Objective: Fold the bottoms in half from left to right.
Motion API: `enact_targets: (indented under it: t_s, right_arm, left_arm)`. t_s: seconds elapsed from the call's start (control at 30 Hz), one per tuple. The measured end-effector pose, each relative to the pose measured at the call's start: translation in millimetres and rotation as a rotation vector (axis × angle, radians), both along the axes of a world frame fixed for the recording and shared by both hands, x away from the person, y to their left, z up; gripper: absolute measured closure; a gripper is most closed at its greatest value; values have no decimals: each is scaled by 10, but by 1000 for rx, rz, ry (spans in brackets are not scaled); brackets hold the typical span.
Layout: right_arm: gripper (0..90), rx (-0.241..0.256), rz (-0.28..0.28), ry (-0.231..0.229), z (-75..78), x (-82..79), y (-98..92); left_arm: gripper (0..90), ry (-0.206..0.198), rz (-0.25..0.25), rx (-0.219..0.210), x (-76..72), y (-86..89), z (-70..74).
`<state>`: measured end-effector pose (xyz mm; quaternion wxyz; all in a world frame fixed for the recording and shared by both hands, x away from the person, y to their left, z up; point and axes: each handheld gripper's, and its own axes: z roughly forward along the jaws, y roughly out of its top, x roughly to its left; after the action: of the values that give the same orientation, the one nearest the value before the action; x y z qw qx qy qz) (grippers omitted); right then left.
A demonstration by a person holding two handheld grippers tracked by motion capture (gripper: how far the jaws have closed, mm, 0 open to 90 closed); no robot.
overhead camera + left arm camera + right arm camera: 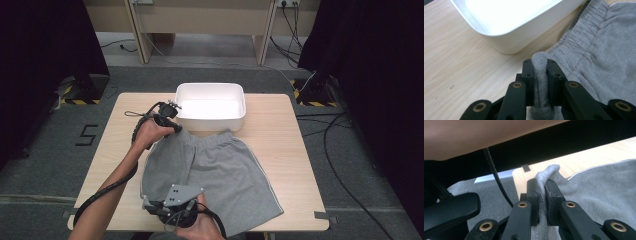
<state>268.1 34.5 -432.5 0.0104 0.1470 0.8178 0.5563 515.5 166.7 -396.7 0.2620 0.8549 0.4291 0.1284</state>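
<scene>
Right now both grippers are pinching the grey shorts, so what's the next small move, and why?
Probably lift both together and carry that edge rightward to fold the shorts in half. The left gripper pinches the waistband corner, the right gripper the hem corner on the same side; the white bin sits just behind.

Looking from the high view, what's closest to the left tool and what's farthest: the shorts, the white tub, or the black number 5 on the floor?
1. Grey shorts: pinched in the left tool.
2. White tub: just beside it, toward the table's far edge.
3. Black number 5: on the floor, off the table's left side.
</scene>
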Motion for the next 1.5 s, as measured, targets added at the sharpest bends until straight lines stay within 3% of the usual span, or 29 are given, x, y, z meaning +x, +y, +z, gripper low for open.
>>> enact_targets:
  t_s: [0.17, 0.33, 0.57, 0.77, 1.17, 1.5]
  right_arm:
    - [840, 41, -46, -21, 123, -21, -318]
    - [840, 77, -123, -34, 221, -23, -732]
    - [839, 102, -238, -23, 234, 0, -1293]
    - [838, 127, -326, -15, 196, -24, -1679]
    - [834, 84, -467, 27, -62, 16, -2187]
    - [829, 61, -522, 67, -261, 83, -2361]
  left_arm:
    - [778, 14, -9, 0, -22, -146, 122]
    - [777, 21, -12, 29, -14, -330, 211]
    - [773, 36, -21, 59, 33, -651, 242]
    - [769, 50, -14, 45, 99, -843, 209]
    - [762, 76, -24, 9, 178, -1215, -6]
    - [732, 98, -12, -28, 235, -1419, -202]
